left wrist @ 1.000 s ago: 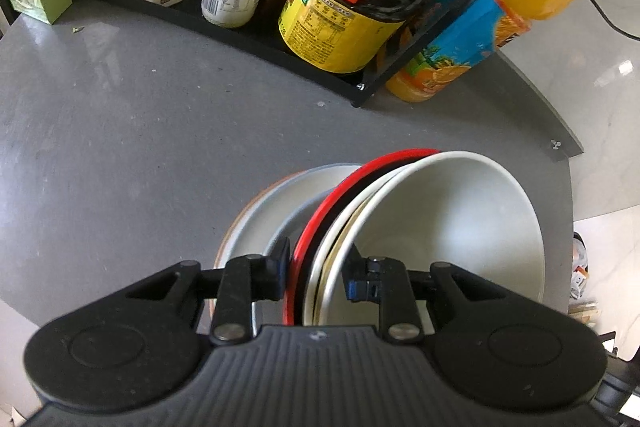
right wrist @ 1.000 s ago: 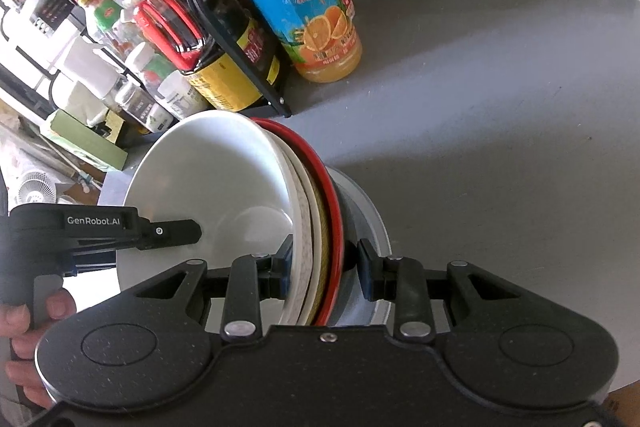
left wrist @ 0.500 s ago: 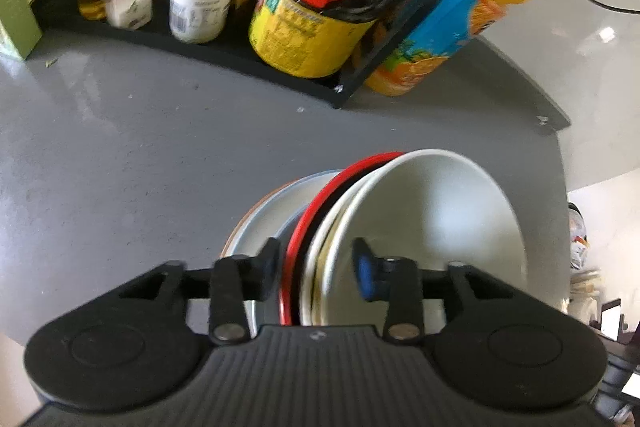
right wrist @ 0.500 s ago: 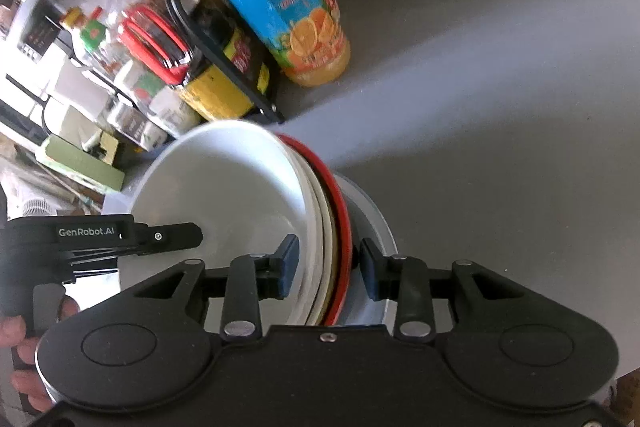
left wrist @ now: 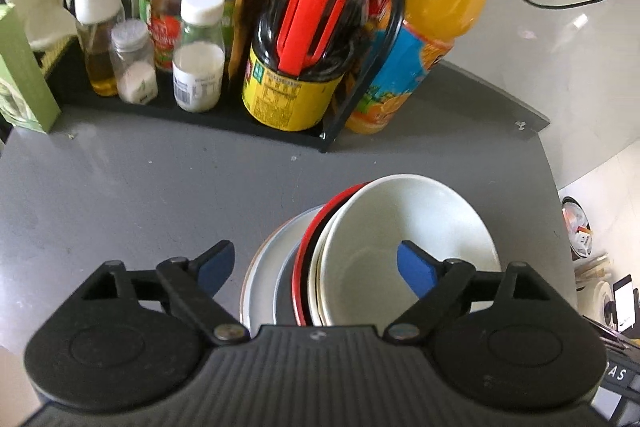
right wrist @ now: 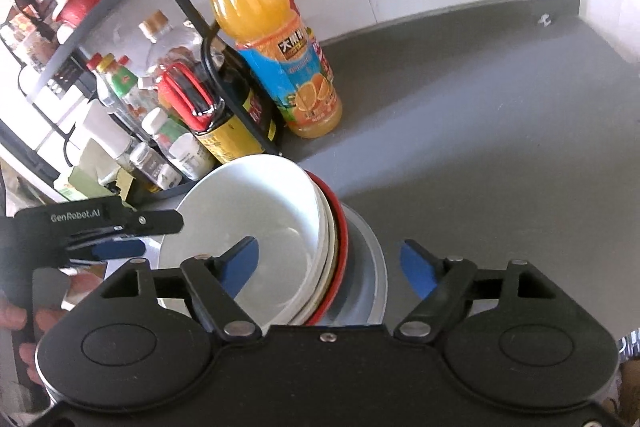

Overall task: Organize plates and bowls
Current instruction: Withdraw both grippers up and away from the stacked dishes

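The fingers of the left gripper (left wrist: 316, 265) are spread wide, with nothing clamped between them; the blue pad of one finger (left wrist: 416, 269) is seen over the inside of the white bowl (left wrist: 404, 239), while the other finger (left wrist: 214, 265) lies off to the side of the stack, over bare desk. The fingers of the right gripper (right wrist: 330, 263) are likewise spread wide and hold nothing: one blue-padded finger (right wrist: 240, 261) is seen over the white bowl (right wrist: 256, 219), the other (right wrist: 418, 267) beyond the stack's outer rim. The white bowl is nested on a cream dish (left wrist: 316, 277) and a red-rimmed plate (left wrist: 308, 247), and all are leaned, tilted, on a pale grey plate (left wrist: 266, 269) that lies on the grey desk (left wrist: 140, 195). In the right wrist view the left gripper (right wrist: 124, 233) is seen beside the stack, held in a person's hand (right wrist: 24, 323). Behind the stack a black rack (left wrist: 208, 113) of condiment bottles is set on the desk, with a dark sauce bottle (left wrist: 296, 67) bearing a red handle at its end. An orange juice bottle (right wrist: 276, 51) is stood just outside the rack, well apart from the dishes.
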